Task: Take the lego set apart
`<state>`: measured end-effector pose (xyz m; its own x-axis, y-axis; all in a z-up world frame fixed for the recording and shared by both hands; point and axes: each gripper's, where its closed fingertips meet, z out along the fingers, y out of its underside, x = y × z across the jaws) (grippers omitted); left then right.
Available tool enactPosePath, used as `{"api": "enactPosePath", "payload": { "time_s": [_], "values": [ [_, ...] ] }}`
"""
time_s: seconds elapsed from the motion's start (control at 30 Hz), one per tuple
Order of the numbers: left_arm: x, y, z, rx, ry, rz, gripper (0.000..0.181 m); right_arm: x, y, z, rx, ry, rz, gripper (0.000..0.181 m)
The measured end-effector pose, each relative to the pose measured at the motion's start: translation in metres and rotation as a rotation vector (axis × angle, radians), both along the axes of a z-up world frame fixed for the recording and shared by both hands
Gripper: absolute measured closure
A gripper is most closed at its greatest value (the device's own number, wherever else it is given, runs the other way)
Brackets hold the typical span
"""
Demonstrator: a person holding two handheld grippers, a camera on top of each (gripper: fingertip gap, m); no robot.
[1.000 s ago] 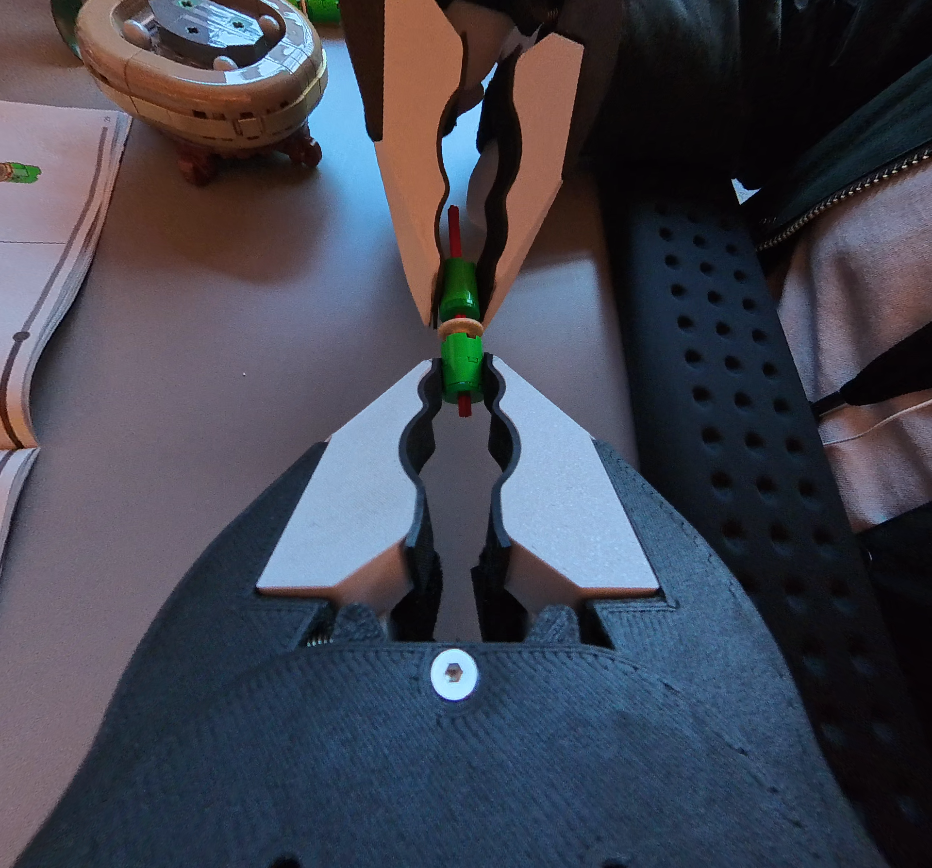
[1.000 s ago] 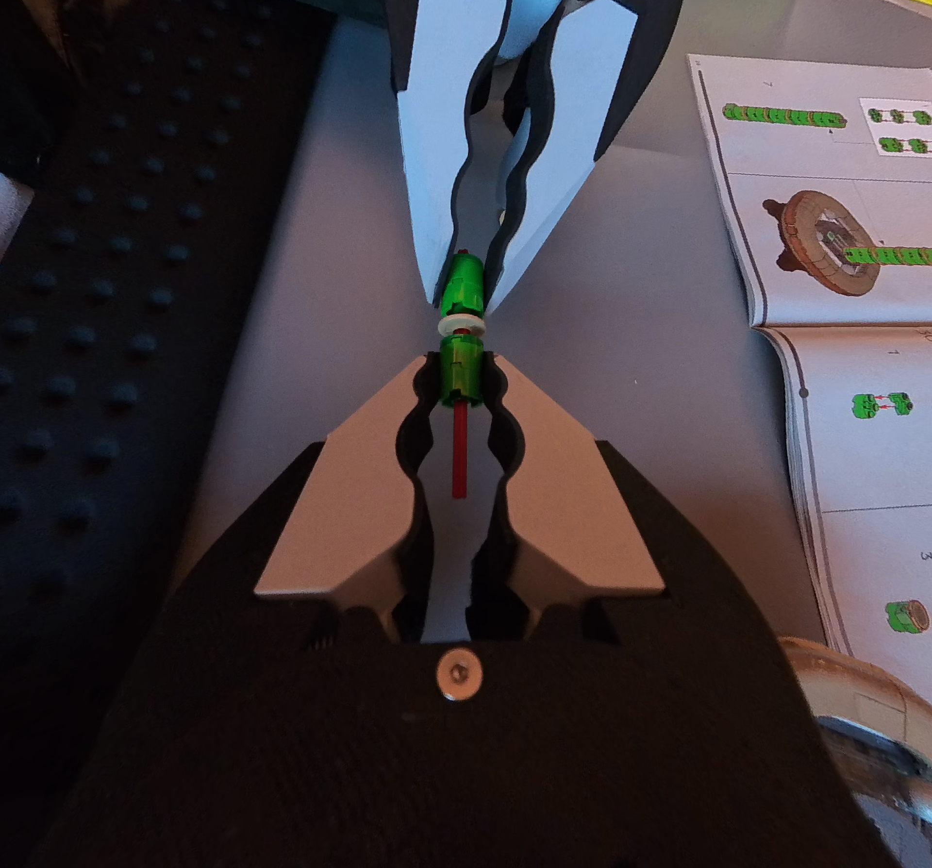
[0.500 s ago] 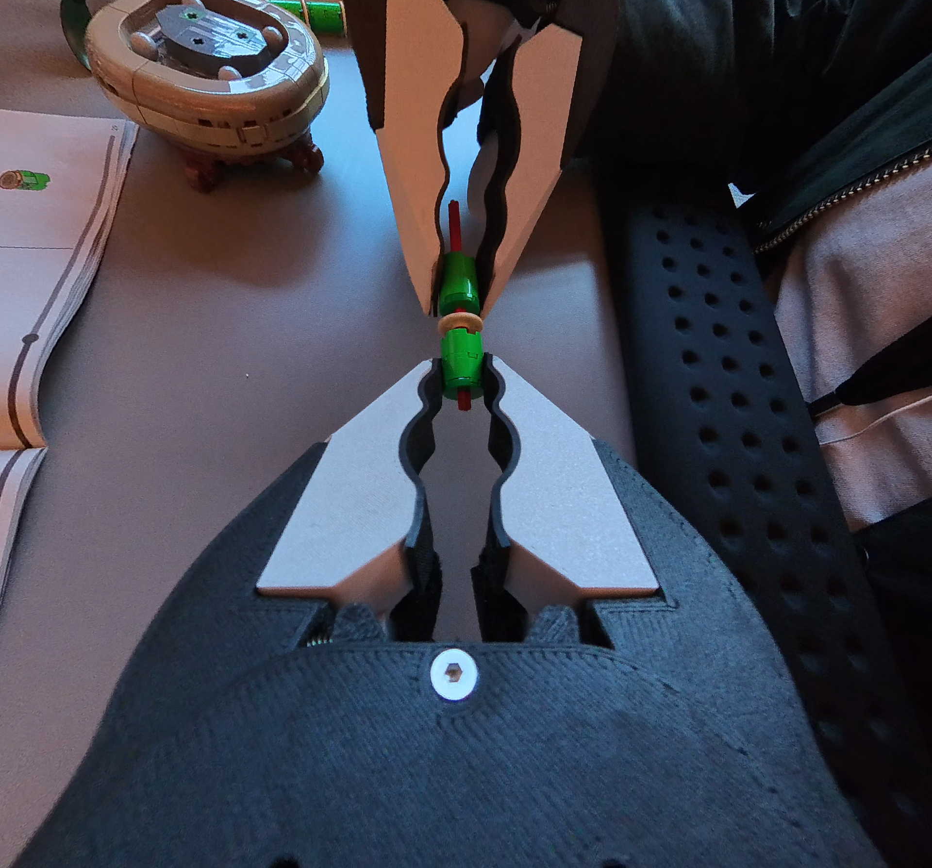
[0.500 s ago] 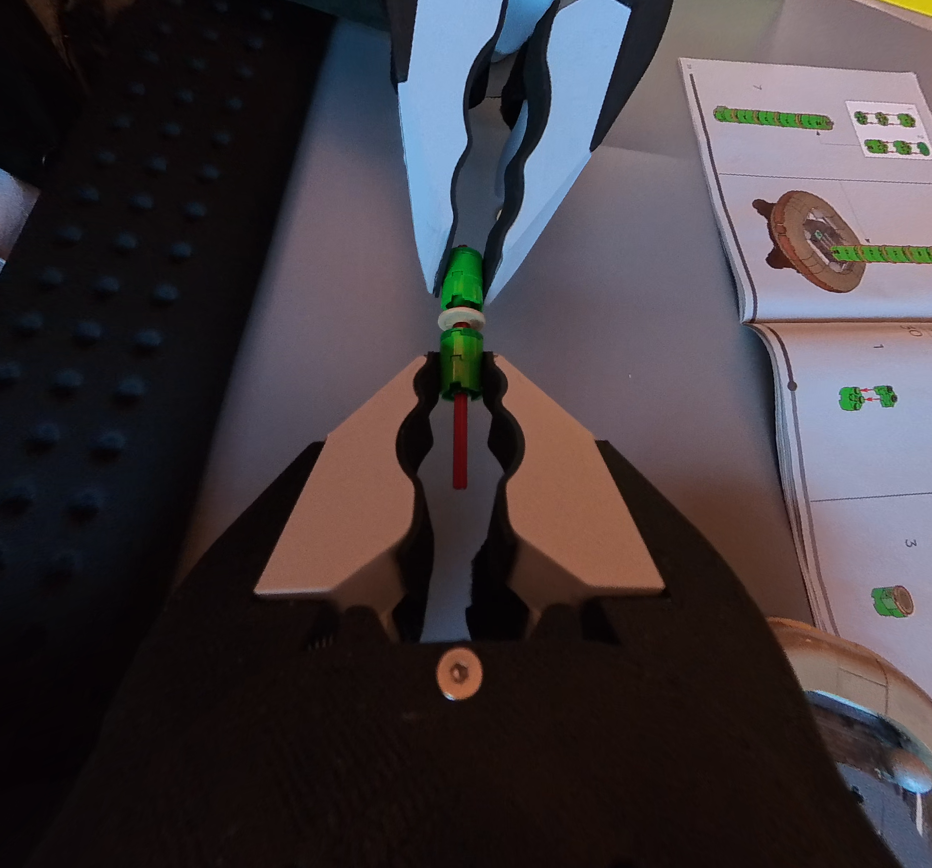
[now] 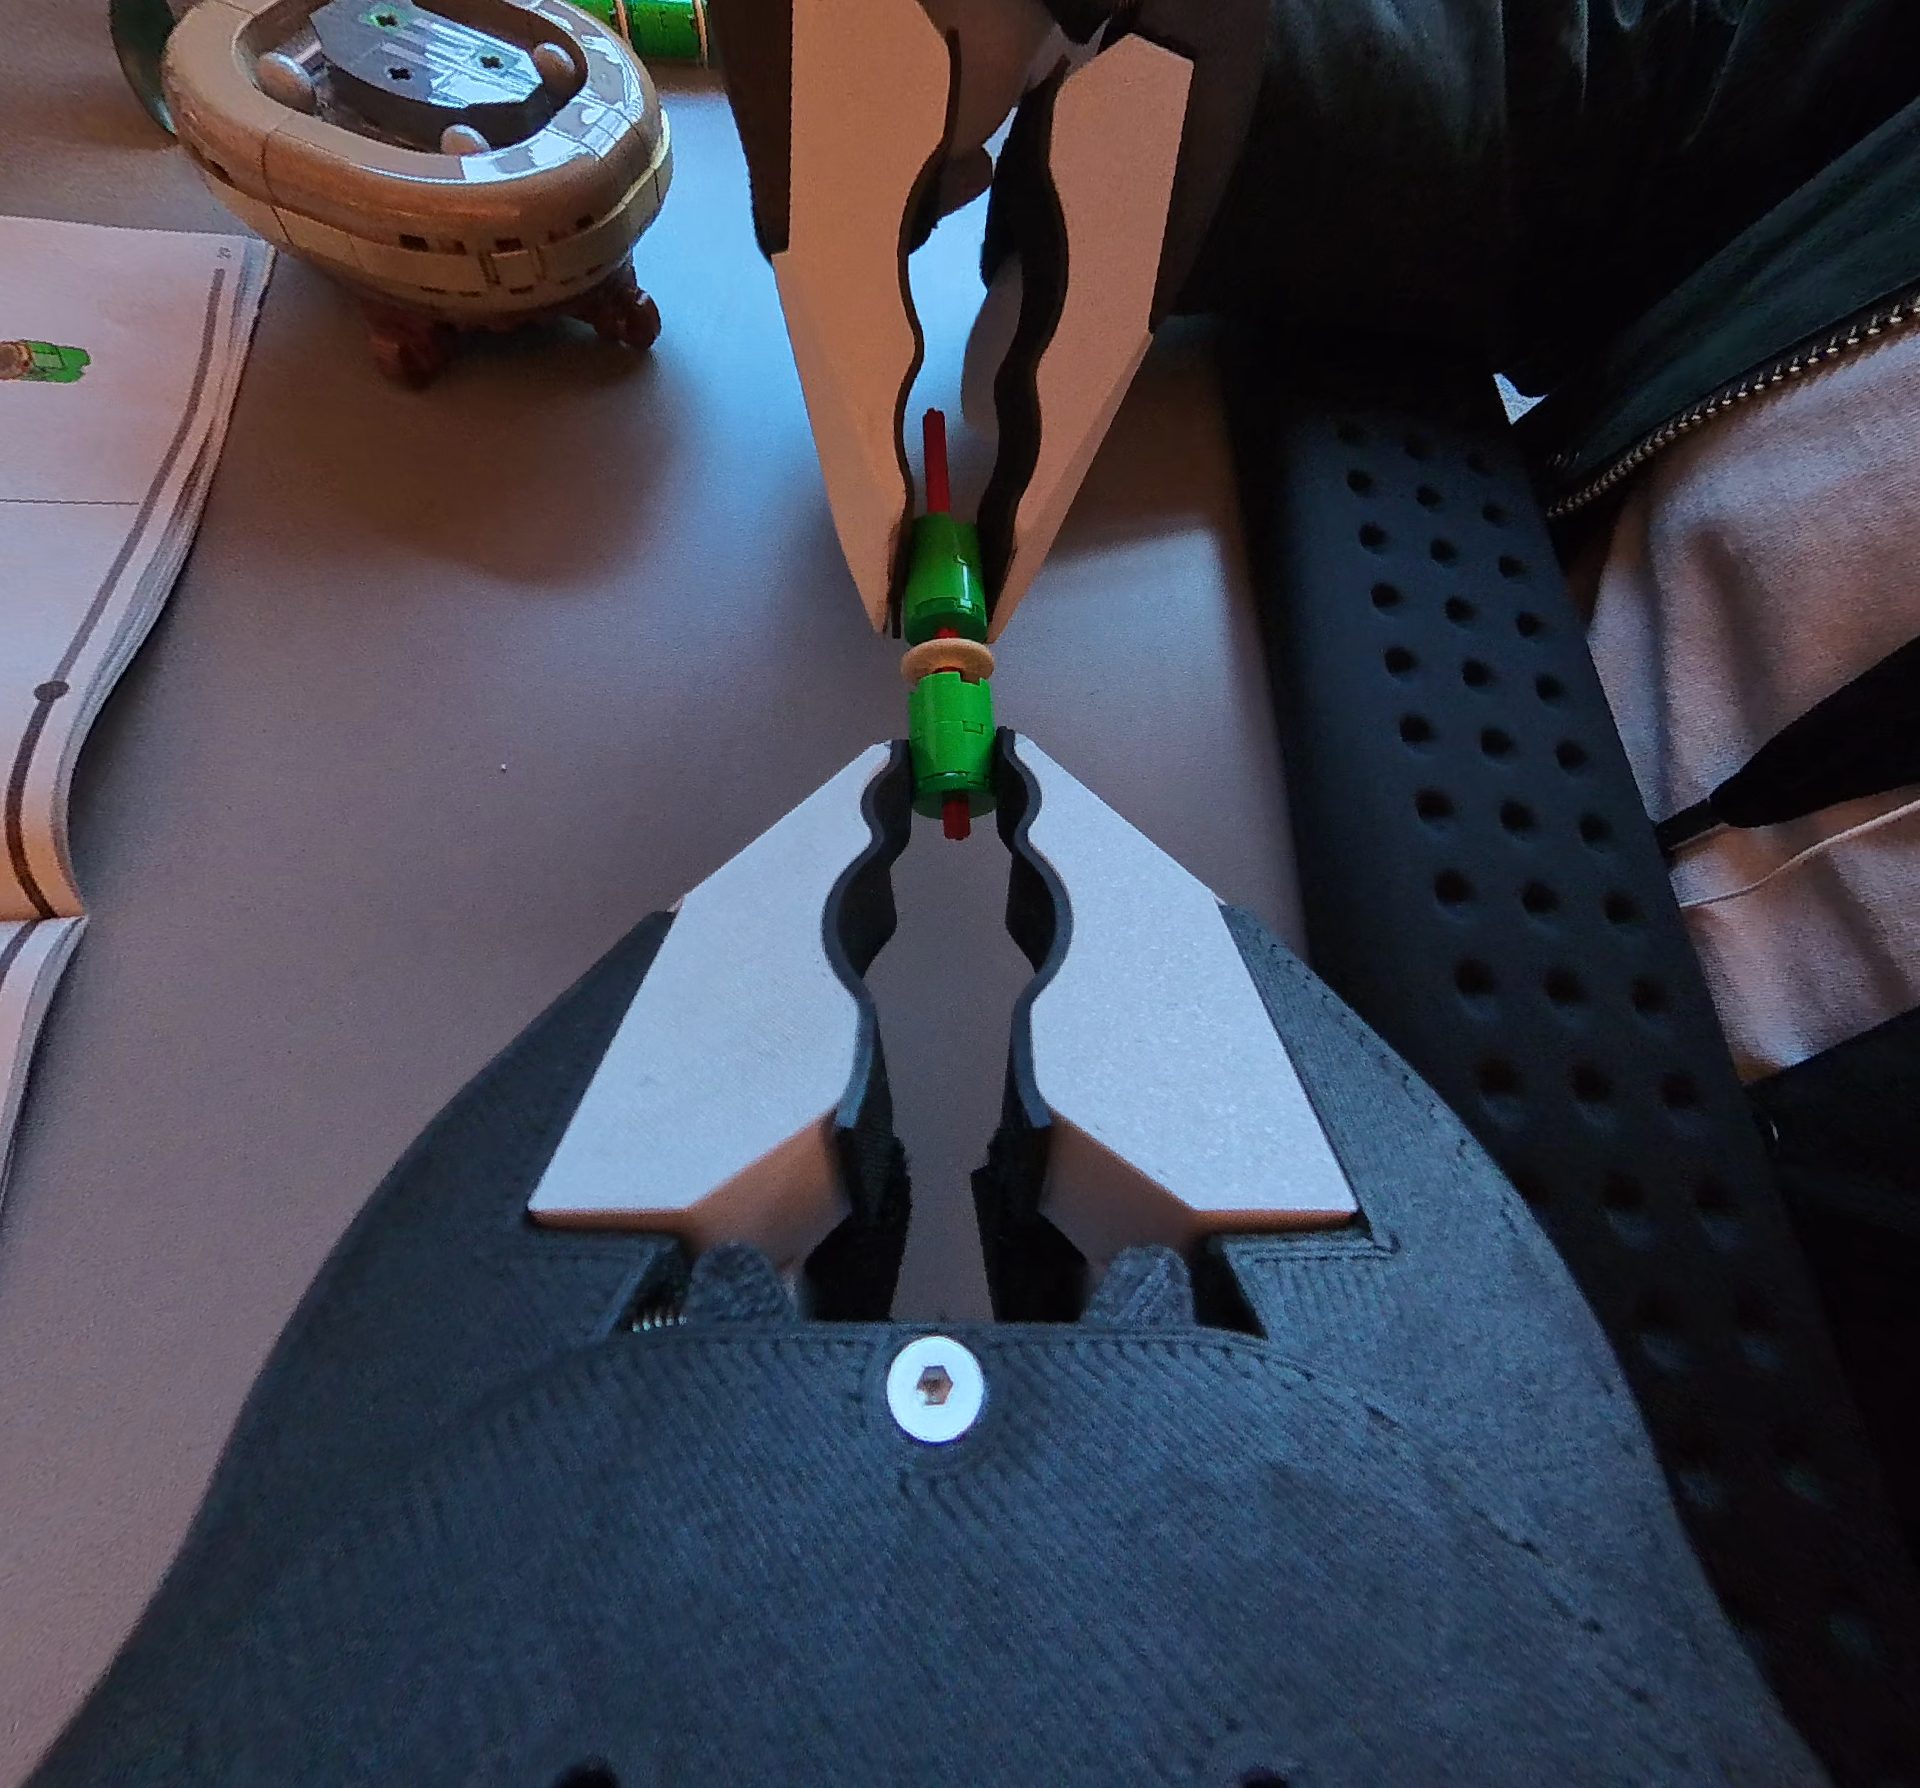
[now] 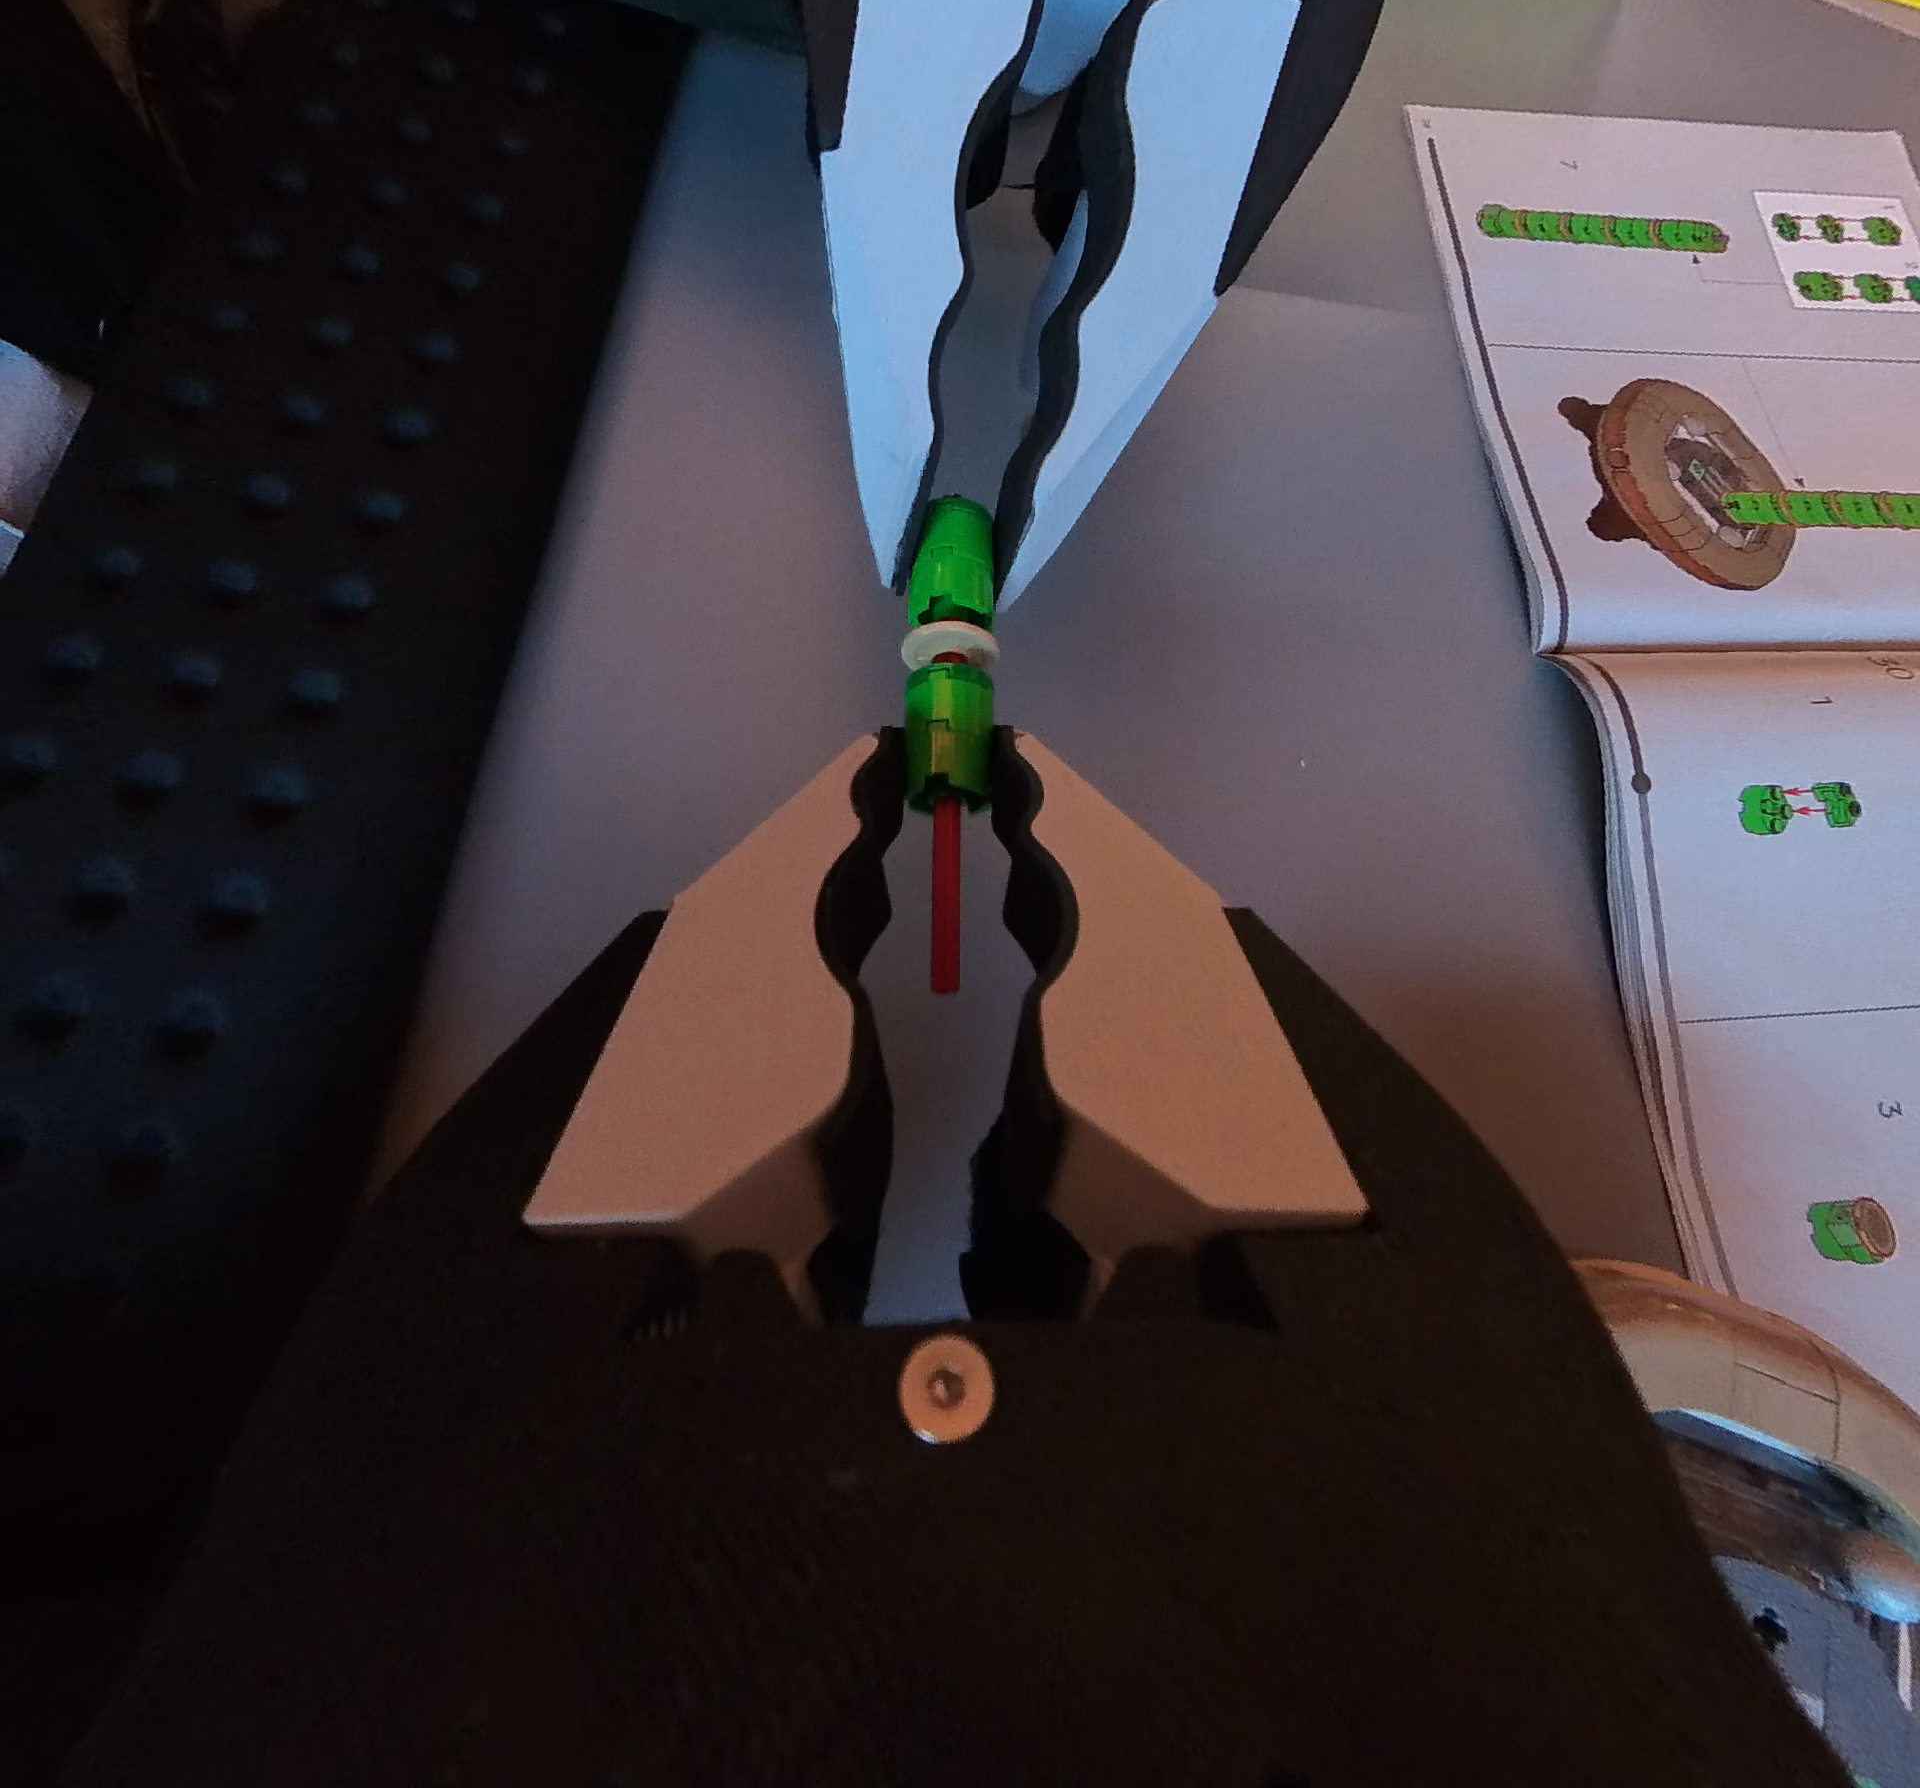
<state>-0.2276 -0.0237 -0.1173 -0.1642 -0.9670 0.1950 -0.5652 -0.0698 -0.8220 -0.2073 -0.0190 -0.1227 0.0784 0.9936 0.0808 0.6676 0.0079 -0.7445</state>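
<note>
Grippers meet tip to tip over the grey table (image 5: 436, 699). The left gripper (image 5: 948, 764) pinches one green round piece (image 5: 948, 746) in its narrow jaws. The right gripper (image 6: 945, 762) pinches the other green round piece (image 6: 943, 746). Between the two sets of jaws sits a tan ring (image 5: 947, 661) on a red axle (image 6: 944, 907). Beyond the left jaws, off to the side, stands a tan lego pot (image 5: 416, 169).
</note>
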Motion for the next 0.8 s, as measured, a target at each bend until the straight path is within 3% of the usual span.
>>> {"api": "enactPosePath", "payload": {
  "time_s": [0.17, 0.4, 0.5, 0.73, 0.8],
  "values": [
    [-0.001, 0.003, -0.012, 0.032, 0.053, -0.001, 0.166, -0.001, 0.001, -0.013, -0.077, -0.016, 0.004, 0.164],
    [0.0, 0.005, -0.022, 0.059, 0.114, 0.019, 0.166, -0.005, 0.004, -0.034, -0.045, -0.146, -0.002, 0.165],
    [0.0, 0.003, -0.023, 0.048, 0.121, 0.012, 0.166, -0.012, 0.005, -0.035, -0.029, -0.156, -0.006, 0.159],
    [-0.001, 0.004, -0.027, 0.04, 0.124, 0.011, 0.166, -0.013, 0.006, -0.034, 0.03, -0.194, -0.005, 0.165],
    [0.002, 0.006, -0.028, 0.07, 0.115, 0.022, 0.157, -0.014, 0.006, -0.034, 0.038, -0.2, 0.001, 0.165]
  ]
}}
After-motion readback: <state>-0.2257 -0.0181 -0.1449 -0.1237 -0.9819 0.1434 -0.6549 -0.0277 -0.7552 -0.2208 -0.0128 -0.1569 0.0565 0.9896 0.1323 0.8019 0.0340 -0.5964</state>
